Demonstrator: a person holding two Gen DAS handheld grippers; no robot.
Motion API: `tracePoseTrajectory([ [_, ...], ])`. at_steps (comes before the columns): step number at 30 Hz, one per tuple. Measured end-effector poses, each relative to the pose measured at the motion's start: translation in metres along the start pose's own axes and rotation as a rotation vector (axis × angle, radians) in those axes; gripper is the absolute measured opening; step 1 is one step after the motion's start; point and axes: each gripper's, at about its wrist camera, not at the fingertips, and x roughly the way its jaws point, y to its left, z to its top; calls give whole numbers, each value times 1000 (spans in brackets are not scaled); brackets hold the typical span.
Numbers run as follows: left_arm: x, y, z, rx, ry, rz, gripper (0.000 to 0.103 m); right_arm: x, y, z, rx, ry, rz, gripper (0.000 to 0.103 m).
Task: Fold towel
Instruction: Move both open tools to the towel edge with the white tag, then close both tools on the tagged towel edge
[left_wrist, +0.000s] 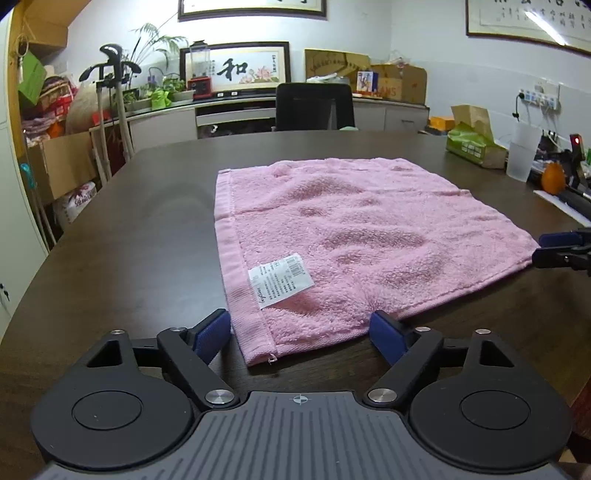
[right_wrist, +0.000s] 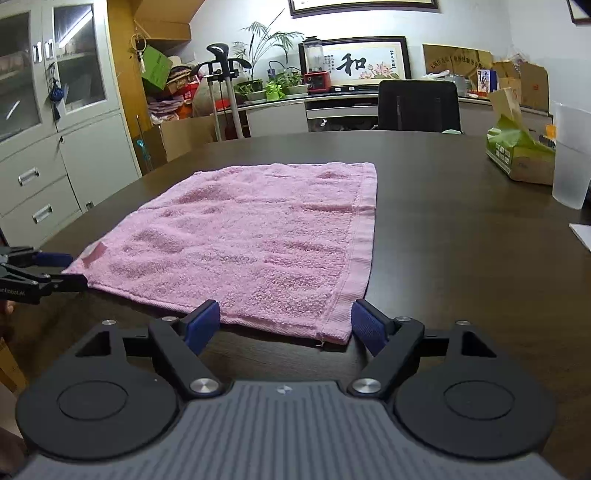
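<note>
while the pink towel (left_wrist: 354, 236) lies flat on the desk (left_wrist: 140, 236), your left tongs (left_wrist: 300, 334) straddle its near left corner, spread. your right tongs (right_wrist: 285, 321) are spread around the near right corner.

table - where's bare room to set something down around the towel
Bare table lies left of the pink towel, and beyond its far edge up to the black chair. A strip right of the towel is bare too. The right edge is crowded: tissue box, plastic cup, an orange.
</note>
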Motion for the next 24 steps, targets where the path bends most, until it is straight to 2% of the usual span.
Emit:
tracePoseTrajectory([
  [5,1,-4,2,0,0,7,71,1,2,0,-32,-1,-39,59],
  [7,0,-5,1,2,-2,8,68,0,-2,0,-26,-5,-46,41],
  [10,-1,-6,1,4,-5,7,58,-3,-10,0,4,-7,-49,30],
  [12,-2,-8,2,6,-6,2,42,-5,-12,-1,13,-9,-48,23],
  [13,-3,-8,2,9,-6,-2,39,-5,-12,-2,10,-8,-48,19],
  [16,-3,-10,3,11,-6,0,27,-6,-6,-4,-11,-11,-67,16],
  [18,-2,-10,3,5,-12,3,14,-7,-4,-5,-6,-15,-63,14],
  [24,-2,-12,3,-1,-17,7,7,-11,-10,-6,58,-31,-27,13],
])
